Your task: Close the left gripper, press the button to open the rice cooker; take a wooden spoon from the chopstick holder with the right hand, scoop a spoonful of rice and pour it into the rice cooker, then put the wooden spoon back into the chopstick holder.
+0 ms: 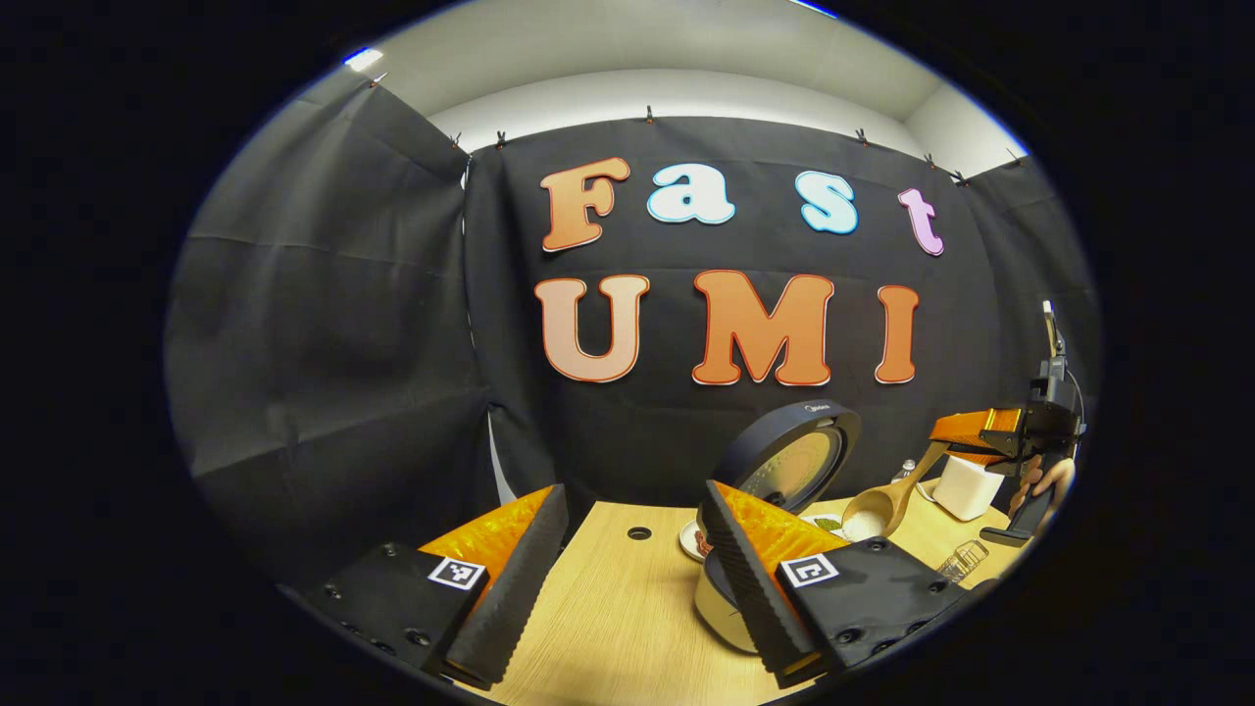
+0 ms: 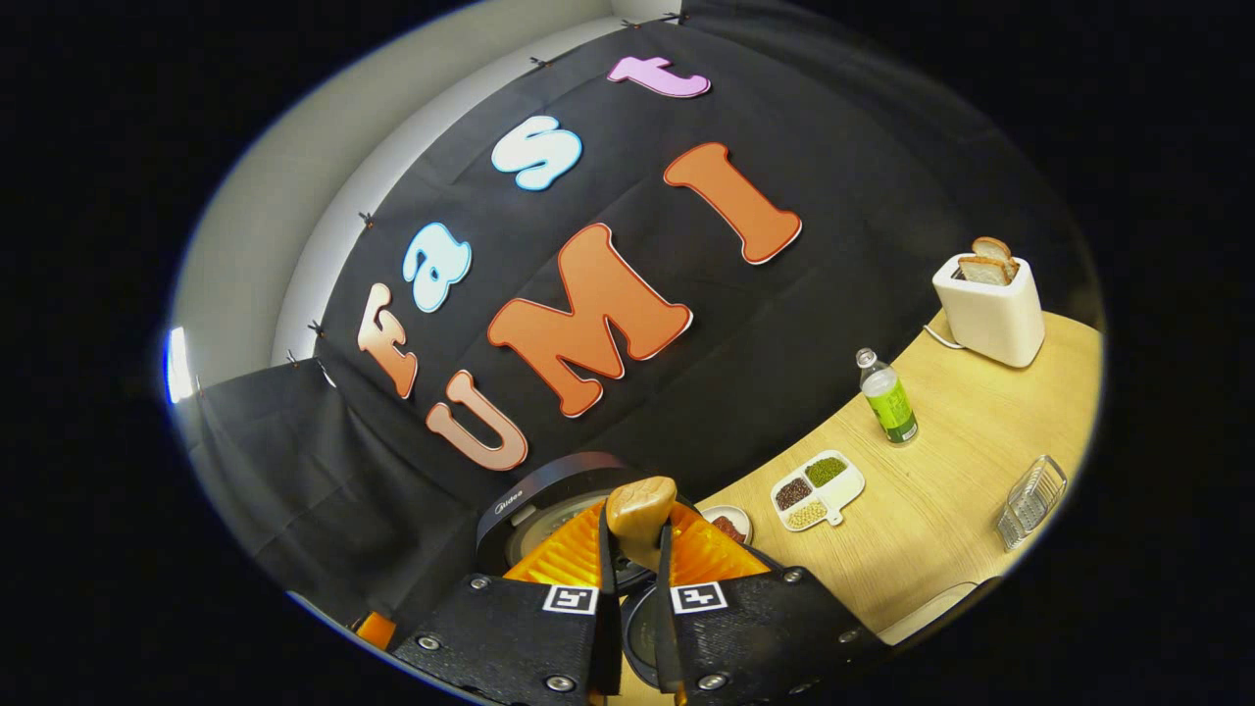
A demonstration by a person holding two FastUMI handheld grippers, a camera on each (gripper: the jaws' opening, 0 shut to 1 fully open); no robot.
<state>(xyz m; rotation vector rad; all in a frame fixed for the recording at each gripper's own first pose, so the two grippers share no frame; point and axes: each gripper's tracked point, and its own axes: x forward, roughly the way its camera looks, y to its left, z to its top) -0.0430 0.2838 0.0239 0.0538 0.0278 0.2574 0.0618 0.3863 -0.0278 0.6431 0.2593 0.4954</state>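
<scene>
In the left gripper view my left gripper stands open above the wooden table, nothing between its fingers. The rice cooker sits just behind its right finger, its round dark lid raised. Farther right, a hand holds my right gripper, which is shut on the handle of a wooden spoon. The spoon's bowl holds white rice and hangs to the right of the raised lid. In the right gripper view my right gripper clamps the spoon's handle above the cooker's lid.
A divided dish of beans, a small plate, a green-labelled bottle and a white toaster with bread stand on the table. The wire chopstick holder is near the table's front right edge.
</scene>
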